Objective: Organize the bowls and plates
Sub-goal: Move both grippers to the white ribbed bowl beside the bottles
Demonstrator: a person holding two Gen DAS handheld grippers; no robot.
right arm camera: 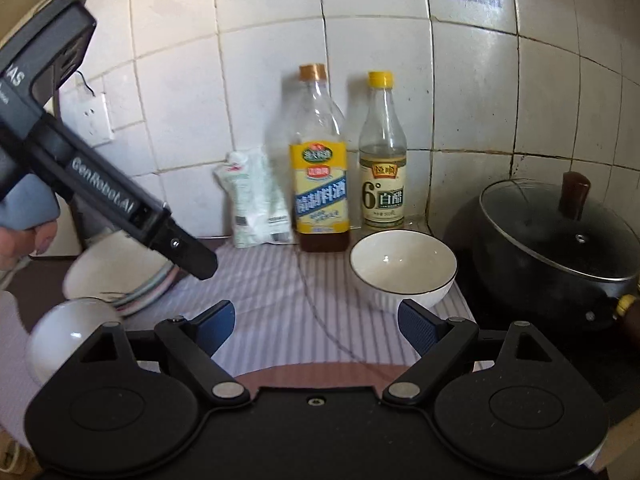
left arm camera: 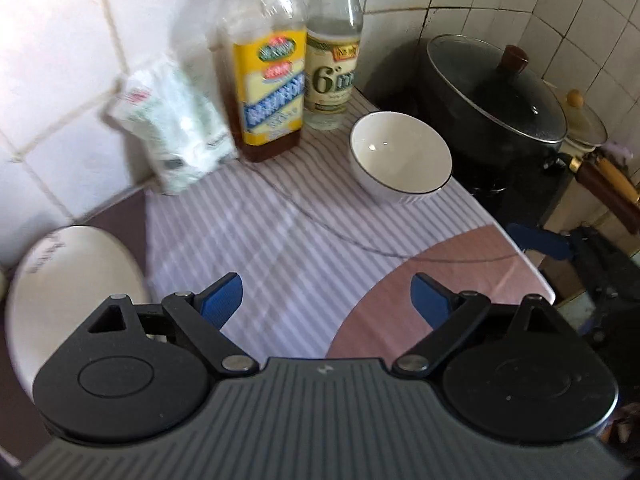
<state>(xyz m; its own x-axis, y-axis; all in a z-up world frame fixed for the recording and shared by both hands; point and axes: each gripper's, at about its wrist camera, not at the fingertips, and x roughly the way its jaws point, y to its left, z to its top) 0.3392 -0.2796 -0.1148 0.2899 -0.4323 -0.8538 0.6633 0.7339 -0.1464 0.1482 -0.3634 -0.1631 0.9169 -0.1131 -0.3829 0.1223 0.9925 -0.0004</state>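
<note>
A white bowl (left arm camera: 400, 156) (right arm camera: 404, 266) with a thin dark rim stands upright and empty on the striped cloth (left arm camera: 260, 240), next to the bottles. My left gripper (left arm camera: 326, 300) is open above the cloth, nothing between its blue pads, the bowl ahead to its right. My right gripper (right arm camera: 316, 326) is open too, low over the cloth, with the bowl just beyond its right finger (right arm camera: 416, 326). At the left lie a stack of plates (right arm camera: 132, 284) and a blurred white round dish (right arm camera: 60, 340) (left arm camera: 76, 280). In the right wrist view a hand holds the left gripper (right arm camera: 200, 264) over the plates.
Two glass bottles (right arm camera: 320, 196) (right arm camera: 382, 184) and a white bag (right arm camera: 256, 200) stand against the tiled wall. A black pot with a glass lid (right arm camera: 560, 248) (left arm camera: 496, 92) sits close on the bowl's right. A wall socket (right arm camera: 94, 116) is at the left.
</note>
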